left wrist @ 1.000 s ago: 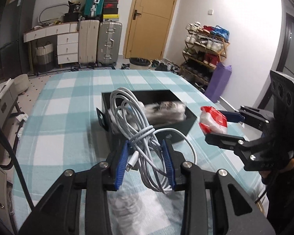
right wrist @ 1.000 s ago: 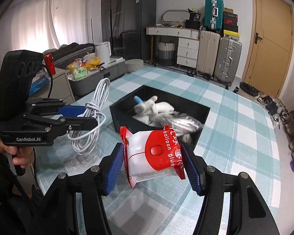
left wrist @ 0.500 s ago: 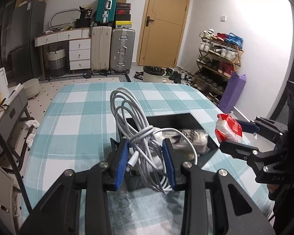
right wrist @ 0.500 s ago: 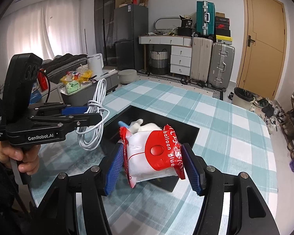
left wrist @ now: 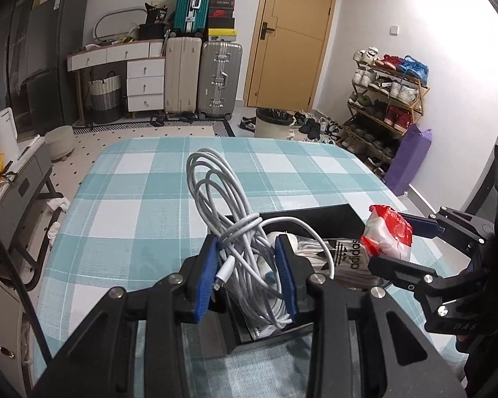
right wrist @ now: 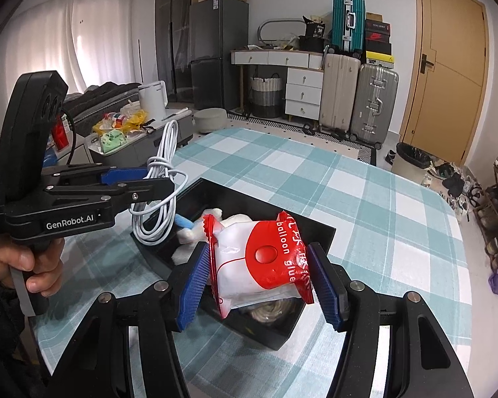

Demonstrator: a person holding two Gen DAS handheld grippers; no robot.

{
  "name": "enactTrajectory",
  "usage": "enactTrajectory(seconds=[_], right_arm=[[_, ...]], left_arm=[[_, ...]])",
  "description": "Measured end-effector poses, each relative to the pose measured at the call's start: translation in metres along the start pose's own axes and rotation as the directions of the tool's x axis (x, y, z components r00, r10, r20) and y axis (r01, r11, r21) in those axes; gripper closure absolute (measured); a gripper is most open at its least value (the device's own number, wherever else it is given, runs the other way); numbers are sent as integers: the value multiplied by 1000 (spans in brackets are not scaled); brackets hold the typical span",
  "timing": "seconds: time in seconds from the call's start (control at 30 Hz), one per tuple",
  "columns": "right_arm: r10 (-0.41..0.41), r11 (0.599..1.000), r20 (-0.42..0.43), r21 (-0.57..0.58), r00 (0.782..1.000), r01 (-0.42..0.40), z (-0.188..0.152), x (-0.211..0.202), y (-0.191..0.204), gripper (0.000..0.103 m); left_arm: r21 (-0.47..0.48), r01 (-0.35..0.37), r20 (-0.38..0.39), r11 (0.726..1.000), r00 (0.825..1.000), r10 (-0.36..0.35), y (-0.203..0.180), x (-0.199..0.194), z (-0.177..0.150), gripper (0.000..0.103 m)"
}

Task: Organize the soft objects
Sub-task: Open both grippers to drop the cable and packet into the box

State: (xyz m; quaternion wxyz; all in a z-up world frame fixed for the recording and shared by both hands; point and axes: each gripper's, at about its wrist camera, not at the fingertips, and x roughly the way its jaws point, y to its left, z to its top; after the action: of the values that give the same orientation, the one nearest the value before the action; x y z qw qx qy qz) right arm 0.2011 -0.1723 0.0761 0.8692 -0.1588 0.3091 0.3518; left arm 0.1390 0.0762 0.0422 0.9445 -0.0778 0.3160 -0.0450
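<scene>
My left gripper (left wrist: 247, 273) is shut on a coiled white cable (left wrist: 239, 229) and holds it over the near end of the black box (left wrist: 318, 214). The cable also shows in the right wrist view (right wrist: 159, 192), hanging above the box's left corner. My right gripper (right wrist: 259, 285) is shut on a red and white balloon glue packet (right wrist: 265, 262), held over the black box (right wrist: 318, 235). The packet also shows in the left wrist view (left wrist: 388, 235). Inside the box lie white soft items (right wrist: 196, 235) and an adidas-marked item (left wrist: 345, 258).
The box sits on a table with a teal checked cloth (left wrist: 142, 199). Beyond the table are suitcases (left wrist: 202, 76), a drawer desk (left wrist: 142, 76), a door (left wrist: 295, 36), a bin (left wrist: 272, 126) and a shoe rack (left wrist: 385, 99). A low cabinet (right wrist: 139, 142) stands left of the table.
Both grippers have moved in over the black box, still holding the cable and the packet. The box now lies directly below them.
</scene>
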Motion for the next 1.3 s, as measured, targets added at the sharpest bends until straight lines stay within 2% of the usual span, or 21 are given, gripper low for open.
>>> enactTrajectory(seconds=[0.33, 0.5, 0.6, 0.63, 0.67, 0.7, 0.73, 0.93, 0.97, 1.0, 1.03, 1.1, 1.3], right_arm=[[-2, 1000, -57, -8, 998, 2, 0, 33, -6, 43], [-9, 1000, -62, -14, 998, 8, 0, 40, -7, 42], [-25, 999, -49, -26, 998, 24, 1, 38, -7, 35], [-33, 999, -40, -28, 999, 32, 1, 36, -7, 28], [-42, 999, -31, -31, 999, 41, 1, 33, -7, 20], [-50, 998, -21, -32, 999, 49, 1, 30, -7, 18], [-55, 998, -11, -33, 998, 54, 1, 26, -8, 18], [-78, 997, 9, -16, 997, 78, -3, 11, -14, 12], [-79, 997, 17, -9, 997, 80, -4, 8, -15, 10], [-80, 997, 23, -4, 997, 80, -5, 4, -15, 8], [-80, 997, 31, 3, 996, 79, -6, 1, -16, 6], [-79, 997, 46, 17, 996, 78, -8, -5, -16, 4], [-79, 996, 89, 55, 993, 74, -18, -23, -13, 1]], left_arm=[[58, 55, -59, 997, 997, -52, -17, 20, -4, 69], [51, 79, -93, 996, 993, -74, -19, 28, -4, 69], [54, 75, -101, 996, 992, -69, -20, 28, -3, 67], [54, 70, -103, 996, 993, -64, -20, 27, -2, 67], [56, 66, -103, 996, 993, -60, -19, 27, -1, 64], [56, 60, -104, 997, 993, -54, -19, 25, -1, 54], [54, 58, -104, 997, 993, -52, -17, 24, -1, 50], [78, 41, -77, 996, 996, -35, -15, 8, -4, 46], [87, 34, -75, 996, 997, -27, -16, 6, -6, 41], [92, 22, -68, 995, 998, -16, -16, 4, -7, 26], [93, 5, -51, 996, 999, 0, -15, 0, -8, 17], [80, 0, -4, 997, 1000, 1, -13, -12, -10, 5], [54, -10, 42, 998, 999, 8, -9, -30, -19, 0]])
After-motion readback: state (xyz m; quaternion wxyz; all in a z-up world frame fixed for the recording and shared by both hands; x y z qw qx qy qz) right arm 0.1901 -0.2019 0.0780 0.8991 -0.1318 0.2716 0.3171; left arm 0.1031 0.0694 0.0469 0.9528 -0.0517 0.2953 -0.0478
